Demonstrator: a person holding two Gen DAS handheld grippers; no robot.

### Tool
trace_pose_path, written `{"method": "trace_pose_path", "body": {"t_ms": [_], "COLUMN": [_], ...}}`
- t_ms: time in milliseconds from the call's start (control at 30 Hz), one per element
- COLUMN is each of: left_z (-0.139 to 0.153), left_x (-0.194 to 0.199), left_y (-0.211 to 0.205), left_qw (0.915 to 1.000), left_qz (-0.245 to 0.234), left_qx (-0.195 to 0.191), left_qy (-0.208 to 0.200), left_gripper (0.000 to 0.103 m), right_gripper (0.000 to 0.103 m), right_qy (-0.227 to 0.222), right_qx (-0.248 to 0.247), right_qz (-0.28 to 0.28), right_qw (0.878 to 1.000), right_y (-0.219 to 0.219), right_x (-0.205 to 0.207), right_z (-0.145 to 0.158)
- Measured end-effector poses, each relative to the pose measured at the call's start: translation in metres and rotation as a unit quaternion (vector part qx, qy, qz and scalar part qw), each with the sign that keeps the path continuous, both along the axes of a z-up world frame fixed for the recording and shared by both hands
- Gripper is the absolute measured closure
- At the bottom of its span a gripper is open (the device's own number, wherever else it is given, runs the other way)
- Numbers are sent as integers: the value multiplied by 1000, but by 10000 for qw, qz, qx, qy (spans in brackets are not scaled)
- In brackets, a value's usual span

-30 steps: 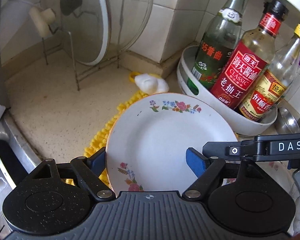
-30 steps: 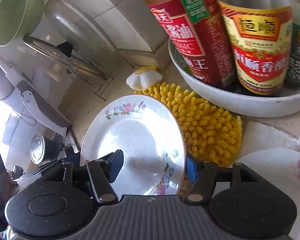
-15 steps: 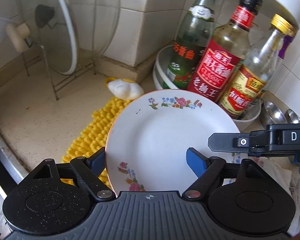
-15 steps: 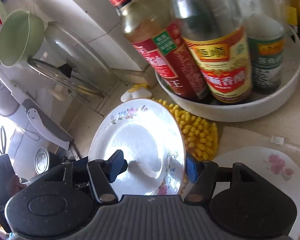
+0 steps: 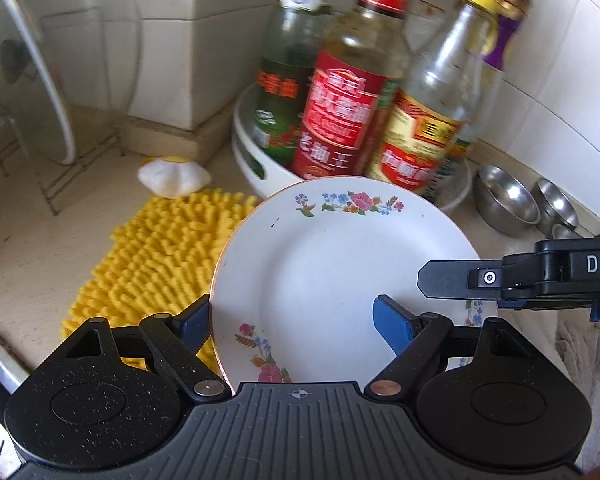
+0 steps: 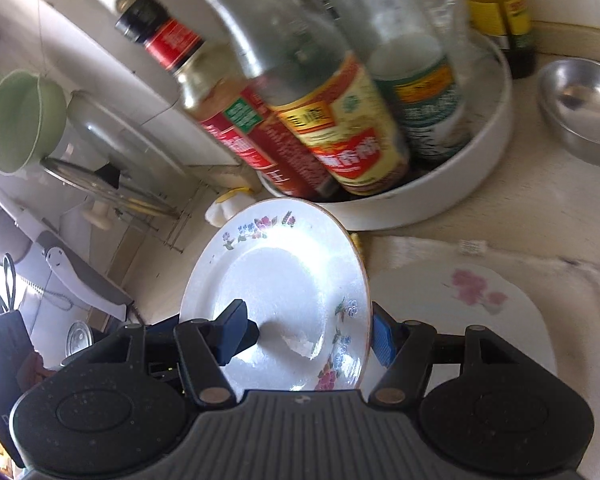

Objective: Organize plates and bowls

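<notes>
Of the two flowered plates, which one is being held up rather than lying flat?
The floral-rimmed plate, gripped on opposite edges by both hand-held grippers, right and left. The other plate, with pink blossoms, lies flat on the counter to its right.

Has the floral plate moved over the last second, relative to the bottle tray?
Yes. The floral plate, clamped by both grippers, has travelled right off the yellow mat toward the bottle tray, its far rim now overlapping the tray.

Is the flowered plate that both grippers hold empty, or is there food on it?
Empty: the flowered plate shows only bare white glaze and painted flowers in both views. The bright patch is glare.
</notes>
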State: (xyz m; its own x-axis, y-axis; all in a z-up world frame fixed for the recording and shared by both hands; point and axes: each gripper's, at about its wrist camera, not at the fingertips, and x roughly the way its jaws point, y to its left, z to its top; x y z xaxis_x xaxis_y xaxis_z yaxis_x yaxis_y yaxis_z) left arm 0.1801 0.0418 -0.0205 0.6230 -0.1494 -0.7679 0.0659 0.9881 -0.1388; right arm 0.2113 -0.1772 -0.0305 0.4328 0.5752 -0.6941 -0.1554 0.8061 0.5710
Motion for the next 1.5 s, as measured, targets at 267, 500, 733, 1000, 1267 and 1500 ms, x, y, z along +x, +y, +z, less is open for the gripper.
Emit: {"method": "trace_pose_path", "body": {"t_ms": [267,500,733,1000,1267,1500], "left_z": [0,-1,-4,-8,-9,-14], "left_x": [-1,-1,-4,-7,-8,-5], "left_y": [-34,-61,-79,-85,-86,-88], "left_qw": [9991,9974,9958,9950,9947,9938], "left_qz": [-418,-713,-881,-949,-993,-1062], "left_qx": [76,130,222,279,231,223], "left_qy": [-22,3,64,112,157,243], "left_gripper": [15,15,14,14,14,14], "right_gripper": [23,23,23,23,23,23], "right_qy": [7,25,179,332,387,432], "right_qx": [50,88,97,125,65,-3], "right_qz": [-393,-671,-816,-853,-866,-954], "right_qw": [9992,9977,9965,9957,9955,9945], "right_y": [-36,-62,-75,-81,-82,-83], "right_x": [-19,-33,-45,-52,-57,-59], "right_z": [-1,-2,-9,-19,-23,-26]}}
